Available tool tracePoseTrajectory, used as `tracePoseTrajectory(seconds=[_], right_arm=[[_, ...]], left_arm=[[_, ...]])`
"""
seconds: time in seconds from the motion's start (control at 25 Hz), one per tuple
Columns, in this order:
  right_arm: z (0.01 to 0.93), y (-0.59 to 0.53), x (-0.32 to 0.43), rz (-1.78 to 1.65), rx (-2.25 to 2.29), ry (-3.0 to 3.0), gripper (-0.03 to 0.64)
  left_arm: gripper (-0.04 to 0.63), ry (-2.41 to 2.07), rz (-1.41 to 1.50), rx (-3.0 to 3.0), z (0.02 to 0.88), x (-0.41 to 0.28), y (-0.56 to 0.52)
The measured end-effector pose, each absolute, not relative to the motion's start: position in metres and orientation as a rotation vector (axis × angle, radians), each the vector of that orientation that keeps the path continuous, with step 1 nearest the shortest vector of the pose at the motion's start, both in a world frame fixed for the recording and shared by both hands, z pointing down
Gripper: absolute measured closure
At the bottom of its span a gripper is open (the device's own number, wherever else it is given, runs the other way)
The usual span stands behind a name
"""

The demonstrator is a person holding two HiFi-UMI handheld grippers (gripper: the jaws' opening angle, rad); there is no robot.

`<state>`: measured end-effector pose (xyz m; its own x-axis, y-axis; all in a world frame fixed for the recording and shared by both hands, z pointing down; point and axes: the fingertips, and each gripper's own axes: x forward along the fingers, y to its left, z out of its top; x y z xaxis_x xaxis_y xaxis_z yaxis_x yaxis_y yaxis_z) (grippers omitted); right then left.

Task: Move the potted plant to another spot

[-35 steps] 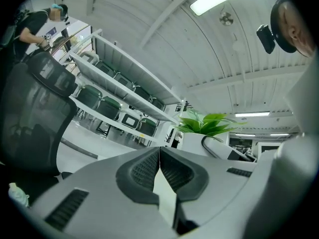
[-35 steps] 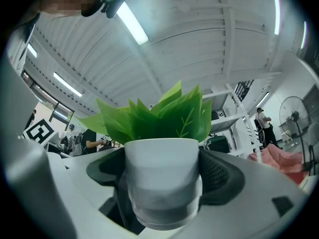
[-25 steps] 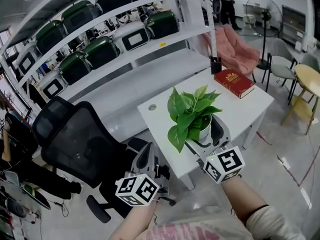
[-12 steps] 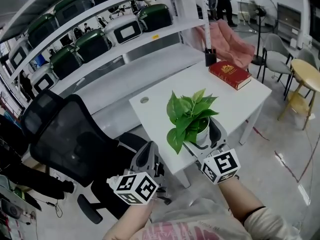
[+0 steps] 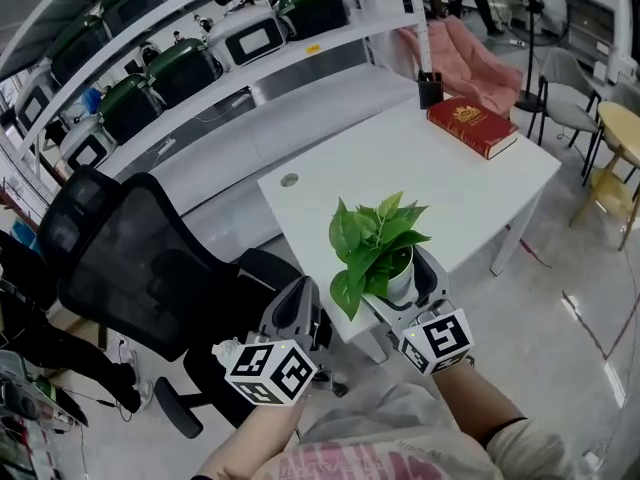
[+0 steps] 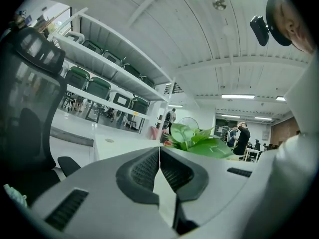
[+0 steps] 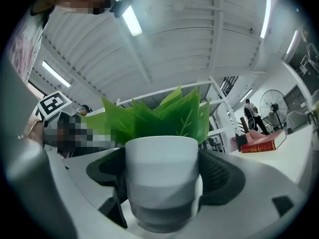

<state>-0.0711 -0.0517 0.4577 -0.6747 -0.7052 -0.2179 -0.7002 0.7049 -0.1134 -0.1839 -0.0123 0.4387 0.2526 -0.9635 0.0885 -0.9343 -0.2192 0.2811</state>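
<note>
Potted plant (image 5: 382, 243) gripped upright in right tool (image 5: 404, 286) at white table's (image 5: 400, 158) near edge; left tool (image 6: 159, 158) closed, empty.

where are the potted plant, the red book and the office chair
potted plant (image 7: 160, 178), right gripper view, front of its white pot
red book (image 5: 472, 126), head view, middle of its cover
office chair (image 5: 140, 268), head view, mesh backrest

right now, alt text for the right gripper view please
The right tool is shut on a white pot of green leaves, filling the middle. A red book lies on the white table at right; ceiling lights run overhead.
</note>
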Motion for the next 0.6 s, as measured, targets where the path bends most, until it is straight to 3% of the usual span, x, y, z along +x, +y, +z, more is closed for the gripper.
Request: tracePoseTrajectory(seconds=[0.6], right_arm=[[0.498, -0.056, -0.075, -0.123, -1.121, 2.698, 0.144]], left_arm=[[0.571, -1.762, -0.101, 2.2, 0.467, -0.181, -0.019]])
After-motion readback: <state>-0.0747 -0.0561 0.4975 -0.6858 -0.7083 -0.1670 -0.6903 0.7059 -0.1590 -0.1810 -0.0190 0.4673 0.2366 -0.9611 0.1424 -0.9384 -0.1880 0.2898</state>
